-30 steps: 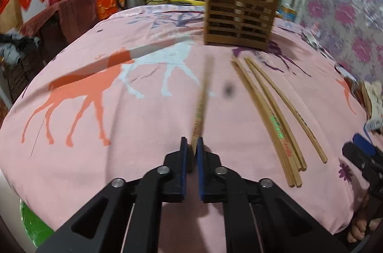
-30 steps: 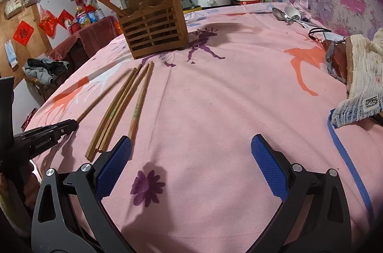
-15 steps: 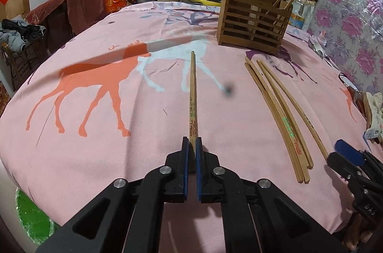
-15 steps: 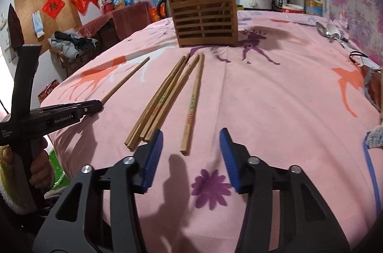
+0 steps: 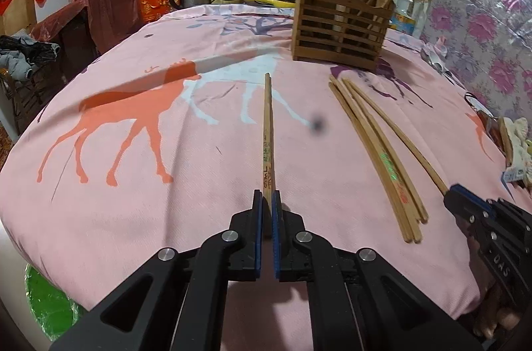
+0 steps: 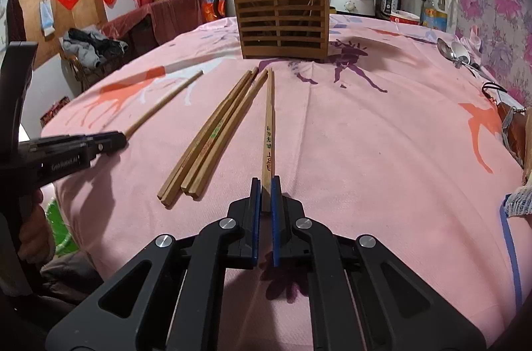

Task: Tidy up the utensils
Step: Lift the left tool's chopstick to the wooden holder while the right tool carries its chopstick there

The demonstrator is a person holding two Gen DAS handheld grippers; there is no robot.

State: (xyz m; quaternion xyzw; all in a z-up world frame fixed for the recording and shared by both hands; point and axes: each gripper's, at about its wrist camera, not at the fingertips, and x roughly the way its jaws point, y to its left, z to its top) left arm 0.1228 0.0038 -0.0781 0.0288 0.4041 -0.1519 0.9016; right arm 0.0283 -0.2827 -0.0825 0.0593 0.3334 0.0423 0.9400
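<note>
My left gripper (image 5: 266, 196) is shut on the near end of a wooden chopstick (image 5: 267, 131) that points toward the slatted wooden utensil holder (image 5: 339, 28). My right gripper (image 6: 265, 183) is shut on the near end of another chopstick (image 6: 268, 125) lying on the pink cloth. A bundle of several loose chopsticks (image 6: 212, 135) lies just left of it; the bundle also shows in the left wrist view (image 5: 375, 151). The holder (image 6: 282, 25) holds a few upright chopsticks. The left gripper shows in the right wrist view (image 6: 113, 140), the right gripper in the left wrist view (image 5: 465, 201).
The round table carries a pink horse-print cloth (image 5: 133, 151). Metal spoons (image 6: 455, 52) lie at the far right edge. A cloth and a brown item (image 6: 515, 131) sit at the right edge. Pots, cookers and bottles stand behind the table.
My right gripper moved left to the lone chopstick and closed from wide open onto its near end. My left gripper stays shut on its chopstick, which has steadied and straightened.
</note>
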